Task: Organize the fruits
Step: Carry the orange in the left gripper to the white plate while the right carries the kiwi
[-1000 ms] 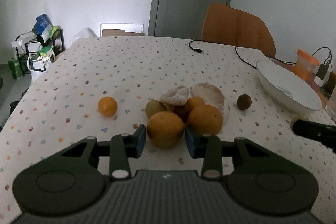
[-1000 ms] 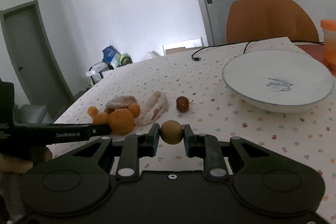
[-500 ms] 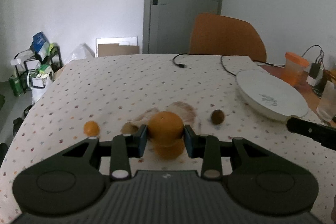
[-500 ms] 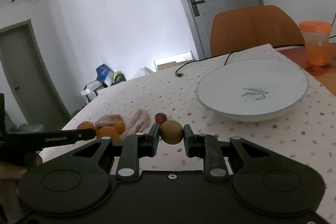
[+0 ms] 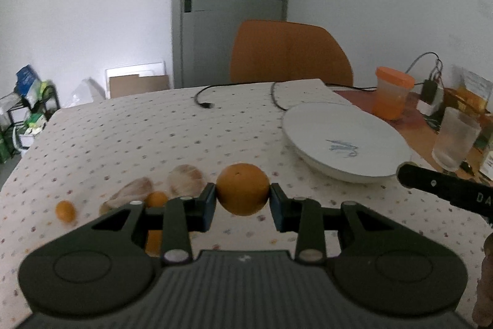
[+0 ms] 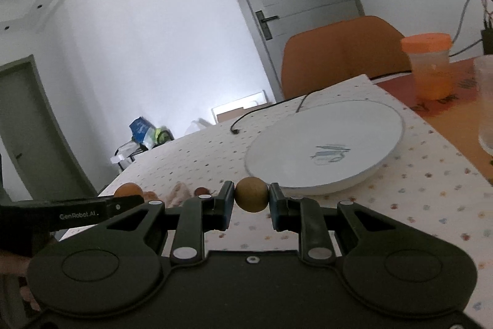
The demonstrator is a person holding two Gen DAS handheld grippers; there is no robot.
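My left gripper (image 5: 242, 199) is shut on an orange (image 5: 242, 189) and holds it above the table. My right gripper (image 6: 252, 199) is shut on a small brown-green round fruit (image 6: 252, 194), lifted just in front of the white plate (image 6: 369, 171). The plate also shows in the left wrist view (image 5: 308, 128), ahead and to the right. Left on the tablecloth are a small orange (image 5: 65, 210), another (image 5: 156, 199), a partly hidden orange (image 5: 153, 242) and two pale peeled pieces (image 5: 185, 176). A dark small fruit (image 6: 201, 191) lies beyond the right gripper.
An orange-lidded container (image 5: 391, 94), a glass (image 5: 456, 141) and chargers stand on the bare table right of the cloth. A black cable (image 5: 205, 100) lies at the far side. An orange chair (image 5: 289, 54) stands behind the table.
My left gripper has lifted the orange off the pile and swung right toward the plate. My right gripper has risen and moved closer to the plate with its fruit.
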